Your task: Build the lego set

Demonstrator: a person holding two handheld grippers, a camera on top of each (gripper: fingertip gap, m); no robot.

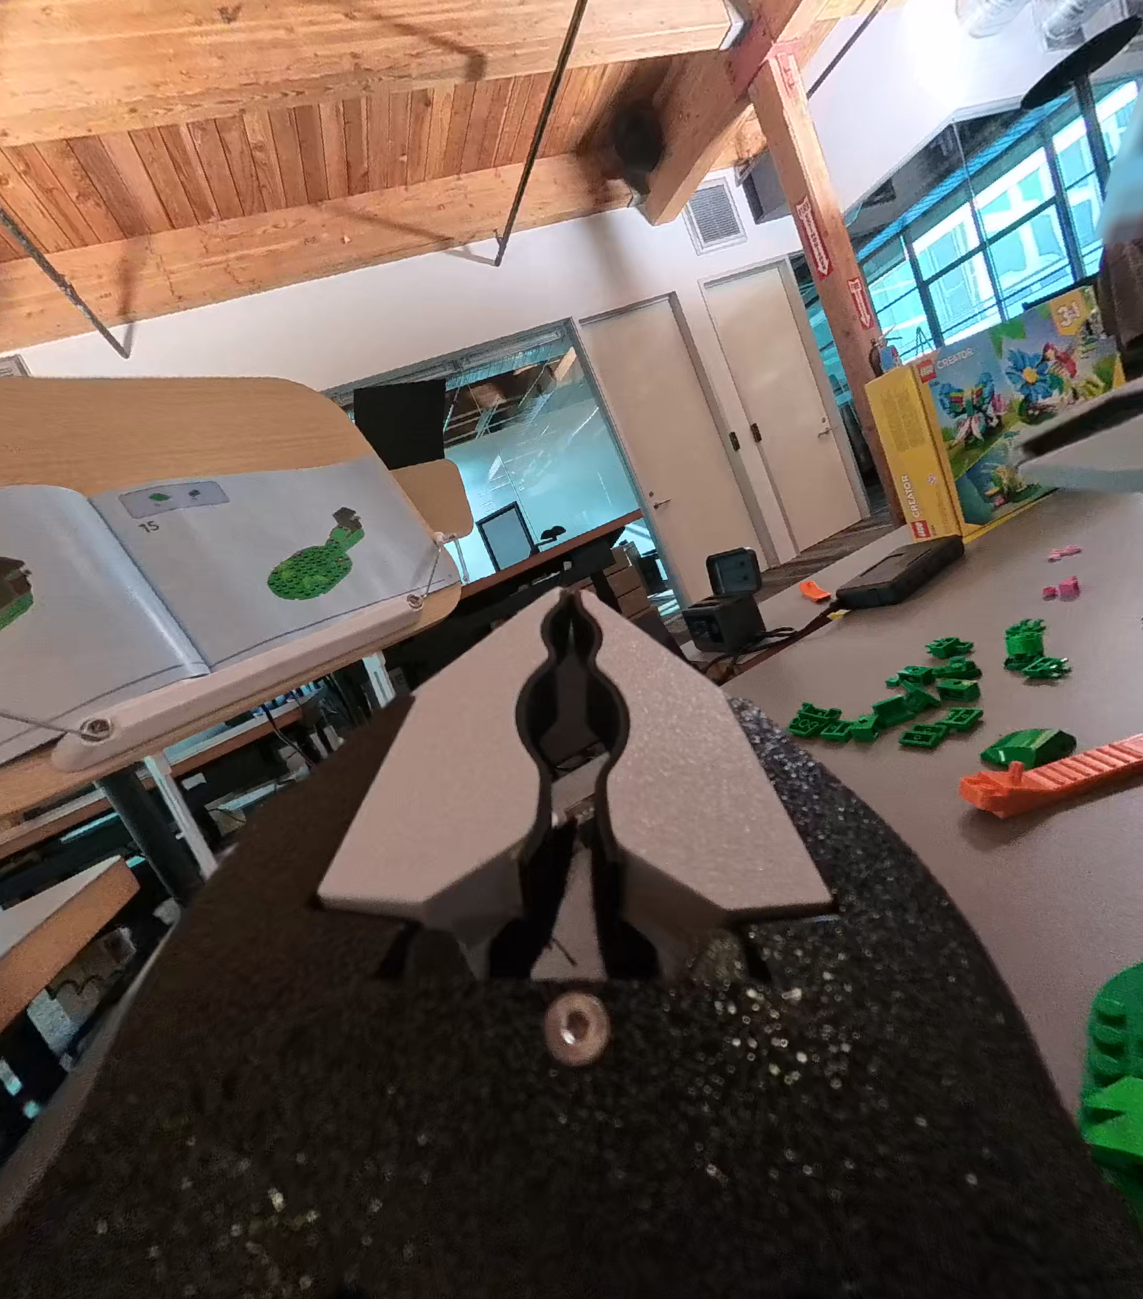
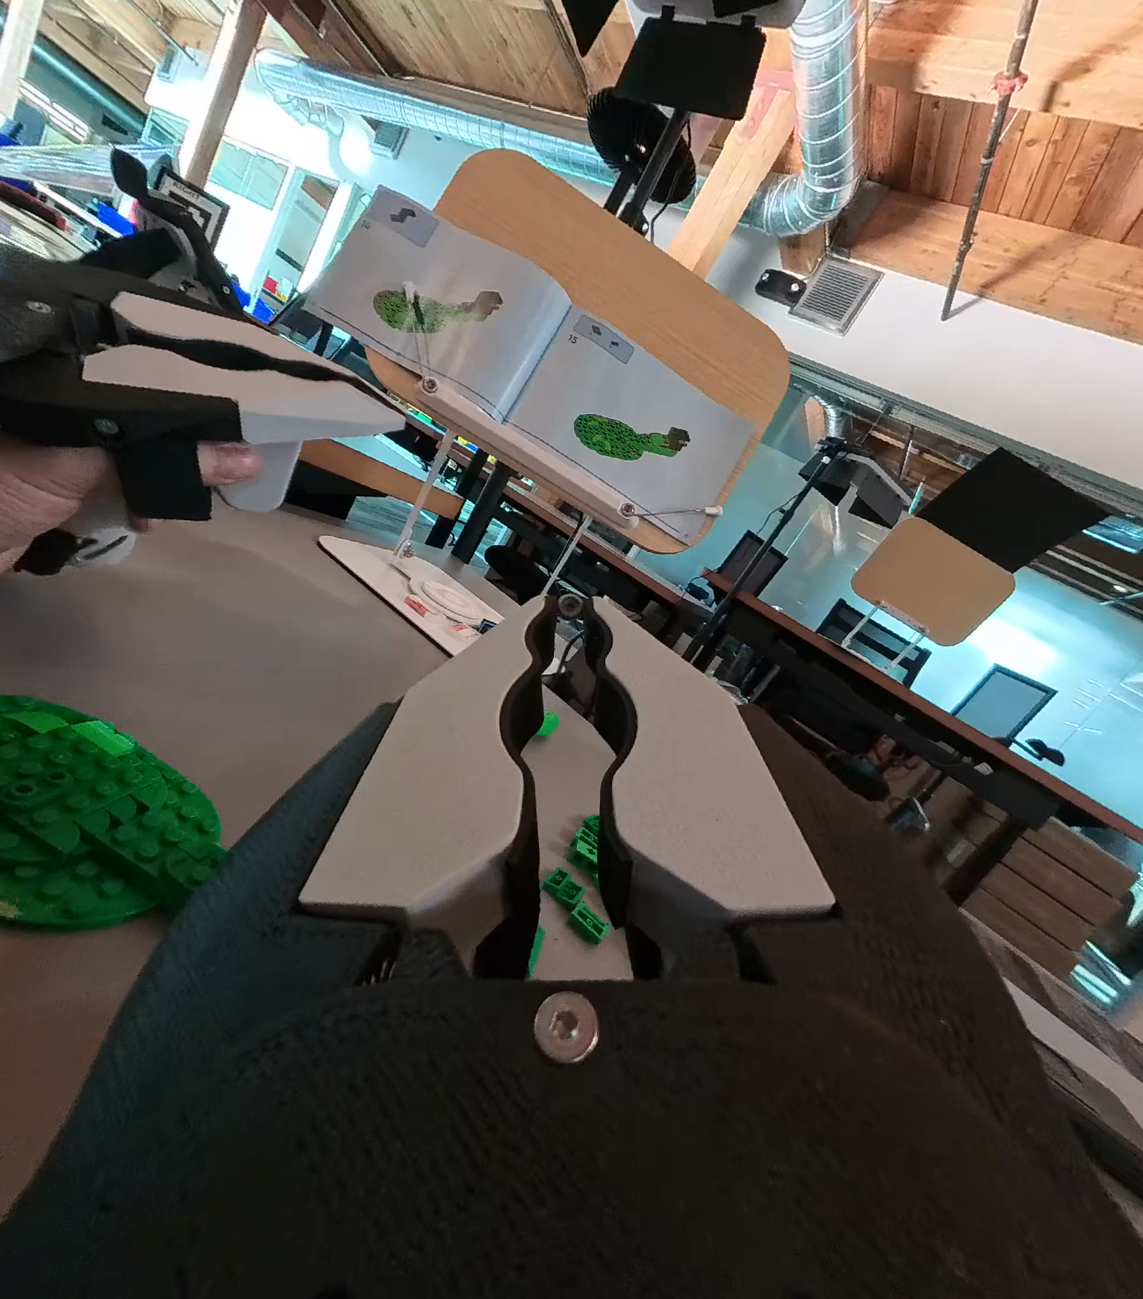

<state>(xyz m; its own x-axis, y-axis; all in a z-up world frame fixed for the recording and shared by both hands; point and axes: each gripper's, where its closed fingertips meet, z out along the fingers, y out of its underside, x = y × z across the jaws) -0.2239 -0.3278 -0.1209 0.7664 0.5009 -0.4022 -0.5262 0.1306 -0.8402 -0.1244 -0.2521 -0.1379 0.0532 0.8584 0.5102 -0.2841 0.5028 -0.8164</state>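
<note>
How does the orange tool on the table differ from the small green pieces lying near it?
The orange tool is one long, narrow piece with a ribbed top; the small green pieces are many short, blocky ones. The orange tool lies alone, stretched across the table; the small green pieces lie scattered in a loose pile. The tool sits nearer the camera, the pile farther back. Both rest loose on the same grey table, and neither gripper holds them.

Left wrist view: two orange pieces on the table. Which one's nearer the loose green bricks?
The long ribbed orange brick separator, lying just beside the green brick pile. The other is a small orange piece much farther back, by the black case.
</note>
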